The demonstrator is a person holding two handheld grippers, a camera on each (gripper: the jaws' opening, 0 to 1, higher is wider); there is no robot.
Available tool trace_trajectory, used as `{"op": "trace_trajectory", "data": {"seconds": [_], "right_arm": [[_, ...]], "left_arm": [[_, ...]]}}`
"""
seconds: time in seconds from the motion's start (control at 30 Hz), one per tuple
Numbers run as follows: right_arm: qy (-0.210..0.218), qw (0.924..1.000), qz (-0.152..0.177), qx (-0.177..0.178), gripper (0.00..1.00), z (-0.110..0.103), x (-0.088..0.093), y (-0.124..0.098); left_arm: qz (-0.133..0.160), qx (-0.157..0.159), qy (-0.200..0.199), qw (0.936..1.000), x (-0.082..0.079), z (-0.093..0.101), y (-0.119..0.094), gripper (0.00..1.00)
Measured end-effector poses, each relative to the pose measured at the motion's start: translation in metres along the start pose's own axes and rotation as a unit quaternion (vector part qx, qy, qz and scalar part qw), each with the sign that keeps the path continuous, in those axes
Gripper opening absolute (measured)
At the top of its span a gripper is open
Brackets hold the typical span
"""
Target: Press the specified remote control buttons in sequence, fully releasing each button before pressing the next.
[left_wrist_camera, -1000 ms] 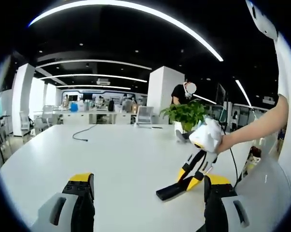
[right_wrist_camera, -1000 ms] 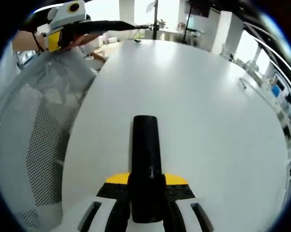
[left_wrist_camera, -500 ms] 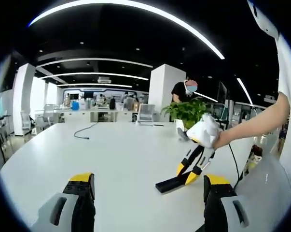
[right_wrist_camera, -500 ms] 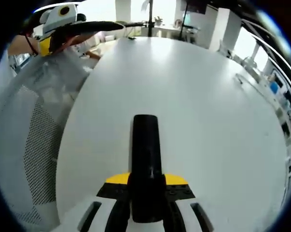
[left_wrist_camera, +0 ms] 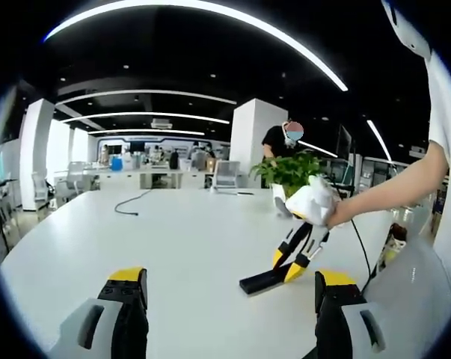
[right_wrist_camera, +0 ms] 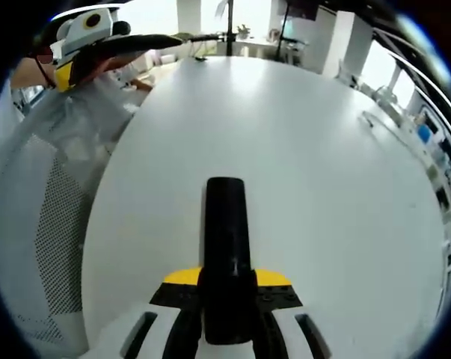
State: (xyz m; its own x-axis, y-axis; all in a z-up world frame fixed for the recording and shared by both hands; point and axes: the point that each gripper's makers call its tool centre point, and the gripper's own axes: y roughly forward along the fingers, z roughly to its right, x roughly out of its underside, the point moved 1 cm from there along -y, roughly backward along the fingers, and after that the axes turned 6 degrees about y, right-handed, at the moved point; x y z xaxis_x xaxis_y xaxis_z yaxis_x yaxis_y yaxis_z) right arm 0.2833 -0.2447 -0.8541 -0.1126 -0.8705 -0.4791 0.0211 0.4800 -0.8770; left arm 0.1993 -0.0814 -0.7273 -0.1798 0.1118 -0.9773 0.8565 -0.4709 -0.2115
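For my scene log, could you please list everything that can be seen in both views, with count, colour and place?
remote control: one, black, clamped between the right jaws, its far end over the table.
table: one, white, large, spanning both views.
cable: one, dark, lying on the far left part of the table.
potted plant: one, green leaves, far right side of the table.
mesh chair back: one, pale grey, beside the table edge in the right gripper view.
person in the background: one, dark top, behind the plant.
left hand-held gripper: yellow and black, jaws apart, nothing between them.
right hand-held gripper: yellow and black, closed on the remote control.
forearm: one, bare, reaching in from the right.
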Motion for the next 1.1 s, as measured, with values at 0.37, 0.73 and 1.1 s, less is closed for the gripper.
{"op": "trace_trajectory", "data": {"seconds": [0.37, 0.73, 1.1], "right_arm": [[0.002, 1.0000, -0.002, 0.000, 0.21, 0.011, 0.001, -0.001], [0.003, 1.0000, -0.005, 0.001, 0.21, 0.022, 0.002, -0.002], [-0.001, 1.0000, -0.009, -0.001, 0.21, 0.034, 0.000, -0.001]], "left_arm": [[0.000, 0.000, 0.002, 1.0000, 0.000, 0.000, -0.001, 0.96], [-0.003, 0.000, 0.001, 1.0000, 0.002, 0.000, -0.001, 0.96], [-0.007, 0.001, 0.001, 1.0000, 0.003, 0.000, -0.001, 0.96]]}}
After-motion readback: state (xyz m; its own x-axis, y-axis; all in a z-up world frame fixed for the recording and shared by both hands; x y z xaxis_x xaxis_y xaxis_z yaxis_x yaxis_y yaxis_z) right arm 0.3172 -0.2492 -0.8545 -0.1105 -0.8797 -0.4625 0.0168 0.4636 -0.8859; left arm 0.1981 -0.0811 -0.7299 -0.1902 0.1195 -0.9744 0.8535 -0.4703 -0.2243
